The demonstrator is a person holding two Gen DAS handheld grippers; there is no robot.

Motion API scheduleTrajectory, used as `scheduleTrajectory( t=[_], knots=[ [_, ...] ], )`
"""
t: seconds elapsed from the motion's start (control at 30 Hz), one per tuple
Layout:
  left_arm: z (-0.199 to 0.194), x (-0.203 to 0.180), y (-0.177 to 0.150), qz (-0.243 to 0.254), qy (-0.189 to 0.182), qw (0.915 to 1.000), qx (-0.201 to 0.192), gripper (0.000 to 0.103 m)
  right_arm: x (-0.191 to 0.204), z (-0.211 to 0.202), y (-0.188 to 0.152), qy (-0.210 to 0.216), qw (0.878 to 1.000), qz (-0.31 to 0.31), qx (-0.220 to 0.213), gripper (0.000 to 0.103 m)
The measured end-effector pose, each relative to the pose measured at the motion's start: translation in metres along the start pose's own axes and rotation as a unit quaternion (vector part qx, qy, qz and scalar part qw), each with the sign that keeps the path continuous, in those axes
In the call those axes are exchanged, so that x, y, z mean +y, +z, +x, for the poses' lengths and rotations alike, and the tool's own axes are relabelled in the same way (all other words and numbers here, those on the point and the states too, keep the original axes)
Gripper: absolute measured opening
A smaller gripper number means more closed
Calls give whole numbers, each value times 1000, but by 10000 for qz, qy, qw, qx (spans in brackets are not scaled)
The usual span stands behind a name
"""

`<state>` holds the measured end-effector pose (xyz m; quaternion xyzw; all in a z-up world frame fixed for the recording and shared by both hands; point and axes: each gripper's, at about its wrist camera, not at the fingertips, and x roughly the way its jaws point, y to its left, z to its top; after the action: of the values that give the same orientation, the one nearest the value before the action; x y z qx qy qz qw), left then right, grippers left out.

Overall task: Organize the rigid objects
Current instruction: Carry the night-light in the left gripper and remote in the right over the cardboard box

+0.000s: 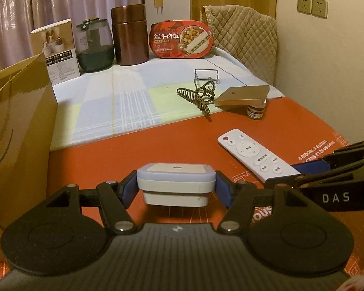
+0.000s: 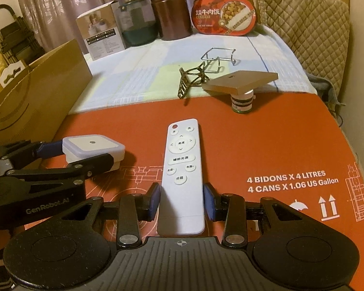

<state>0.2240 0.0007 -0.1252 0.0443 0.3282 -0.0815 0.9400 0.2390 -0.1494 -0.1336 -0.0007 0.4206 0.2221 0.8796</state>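
Nearest to us, our left gripper [image 1: 176, 184] is clamped on a white night light [image 1: 176, 179], a squarish two-tier plastic block with a pale panel on top, held just above the red cardboard sheet [image 2: 267, 140]. Beside it our right gripper [image 2: 182, 202] pinches the lower half of a slim white remote [image 2: 181, 169], its red button pointing away from us and its far end lying on the cardboard. Across the cardboard we read "4 BIDONS X 4 LITRES" and "4 CANS X 1.06 US Gallon"; the gripper arms carry "GenRobot.AI" and "DAS". A brown paper bag [image 1: 17, 131] stands at the left. Farther off, on the checked cloth [image 1: 123, 97], lie a flat gold box [image 1: 242, 95] propped on a small jar [image 1: 255, 111], and a bronze hair claw [image 1: 197, 98].
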Motion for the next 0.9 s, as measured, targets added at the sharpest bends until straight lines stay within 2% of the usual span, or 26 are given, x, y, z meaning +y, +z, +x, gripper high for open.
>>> scheduleTrajectory(
  t=[0.13,0.43,0.53,0.67,0.9],
  knots=[
    [3,1,-1,-5,-22,10000,-63,61,4,3,-2,-107,9996,-255,-68,36],
    [5,7,1,-273,-37,9996,61,61,13,9,-5,-319,9971,-681,-123,36],
    [1,10,0,-442,114,9989,89,60,15,10,-3,-328,9975,-622,-86,35],
    [-7,12,4,-586,75,9982,125,60,16,3,0,-359,9977,-521,-232,35],
    [-30,12,10,-608,62,9981,21,60,19,-26,7,-172,9981,-126,-572,35]
  ],
)
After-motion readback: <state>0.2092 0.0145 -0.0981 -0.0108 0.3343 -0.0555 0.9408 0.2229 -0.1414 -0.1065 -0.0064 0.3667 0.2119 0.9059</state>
